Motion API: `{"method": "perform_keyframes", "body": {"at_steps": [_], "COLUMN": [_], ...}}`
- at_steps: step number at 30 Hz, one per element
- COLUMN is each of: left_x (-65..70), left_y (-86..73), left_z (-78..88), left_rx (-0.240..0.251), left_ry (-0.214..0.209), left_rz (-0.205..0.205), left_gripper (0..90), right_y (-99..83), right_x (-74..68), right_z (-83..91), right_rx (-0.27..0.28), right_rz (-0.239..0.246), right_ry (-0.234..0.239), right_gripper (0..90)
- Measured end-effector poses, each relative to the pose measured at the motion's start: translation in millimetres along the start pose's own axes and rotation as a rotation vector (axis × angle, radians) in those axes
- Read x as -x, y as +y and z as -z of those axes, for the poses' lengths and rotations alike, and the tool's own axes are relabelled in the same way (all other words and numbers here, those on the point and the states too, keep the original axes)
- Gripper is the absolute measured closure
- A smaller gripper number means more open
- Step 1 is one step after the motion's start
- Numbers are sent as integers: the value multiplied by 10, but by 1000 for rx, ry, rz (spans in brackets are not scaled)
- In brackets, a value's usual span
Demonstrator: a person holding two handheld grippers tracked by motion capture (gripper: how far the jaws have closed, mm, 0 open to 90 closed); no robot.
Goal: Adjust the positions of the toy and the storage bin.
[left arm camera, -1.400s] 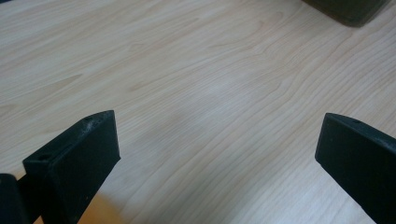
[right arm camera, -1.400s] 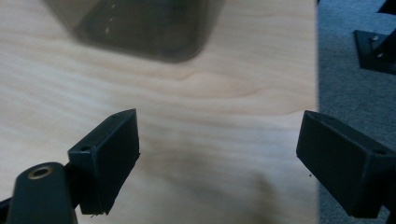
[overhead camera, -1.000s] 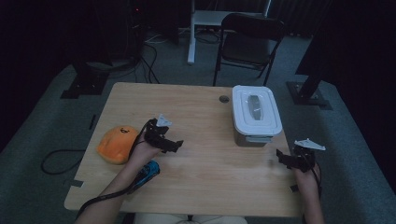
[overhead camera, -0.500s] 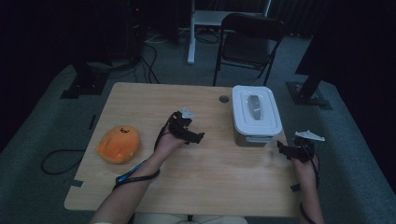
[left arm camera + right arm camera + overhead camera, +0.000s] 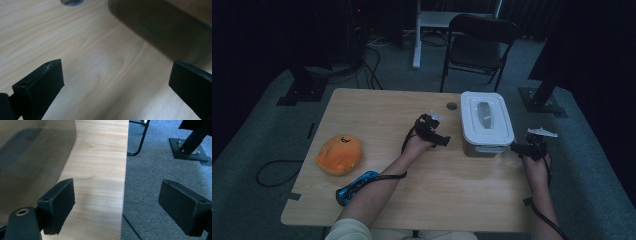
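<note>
From the high view, the white lidded plastic box (image 5: 486,122) stands on the pale wooden bench (image 5: 377,120) near its far right corner, and both claws flank it. The left claw (image 5: 443,141) sits just beside the box's left wall at its near end; the right claw (image 5: 515,147) hovers just off the box's near right corner, close to the bench's right edge. Each is empty. The risk I judge here is uneven contact: if one claw meets the box before the other, the box could slide or twist toward the edge, and the right hand has little bench beside it. The orange plush toy (image 5: 339,154) and the blue object (image 5: 357,186) lie well apart on the left.

In the left gripper view, the jaws of the left claw (image 5: 117,75) stand wide apart with bare wood between them; the box's grey wall (image 5: 162,30) lies ahead and to the right, not between the jaws. Closing now would catch nothing.

In the right gripper view, the right claw (image 5: 117,197) is also spread wide and empty. The box's translucent side (image 5: 32,157) is just beside the left jaw, outside the gap, while the right jaw hangs over the grey carpet (image 5: 170,165) past the bench edge. A push from this angle could skid the box sideways.
</note>
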State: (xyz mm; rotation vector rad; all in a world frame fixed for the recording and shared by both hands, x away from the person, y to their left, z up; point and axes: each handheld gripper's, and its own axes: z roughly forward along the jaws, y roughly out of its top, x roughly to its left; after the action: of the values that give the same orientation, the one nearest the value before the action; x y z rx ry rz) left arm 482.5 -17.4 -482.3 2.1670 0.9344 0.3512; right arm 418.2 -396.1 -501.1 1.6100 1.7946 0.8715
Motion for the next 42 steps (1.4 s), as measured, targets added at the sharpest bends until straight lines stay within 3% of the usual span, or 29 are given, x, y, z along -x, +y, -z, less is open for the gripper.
{"method": "perform_keyframes", "body": {"at_steps": [4, 12, 15, 18, 25, 30, 35, 42], "left_x": [47, 50, 84, 102, 124, 98, 85, 66], "left_y": [125, 285, 320, 339, 366, 345, 294, 217], "left_z": [-121, -281, -311, -324, -304, -257, -194, -98], "left_rx": [-7, -4, -9, -4, -23, -32, -42, -37], "left_ry": [8, 5, 12, 9, 12, 31, 27, 43], "left_rz": [-43, -19, -42, -37, -52, -59, -75, -84], "left_gripper": [5, 5, 4, 5, 5, 5, 5, 5], "right_y": [29, 111, 149, 173, 198, 185, 186, 190], "right_x": [11, 44, 38, 4, -84, -162, -281, -383], "right_z": [-92, -196, -193, -189, -185, -192, -164, -136], "right_rx": [-22, -12, -12, -7, 11, 5, 16, 28], "right_rz": [5, -21, -14, -3, 30, 38, 69, 87], "right_ry": [4, 33, 40, 54, 94, 172, 146, 172], "right_gripper": [133, 135, 135, 135, 177, 201, 223, 240]}}
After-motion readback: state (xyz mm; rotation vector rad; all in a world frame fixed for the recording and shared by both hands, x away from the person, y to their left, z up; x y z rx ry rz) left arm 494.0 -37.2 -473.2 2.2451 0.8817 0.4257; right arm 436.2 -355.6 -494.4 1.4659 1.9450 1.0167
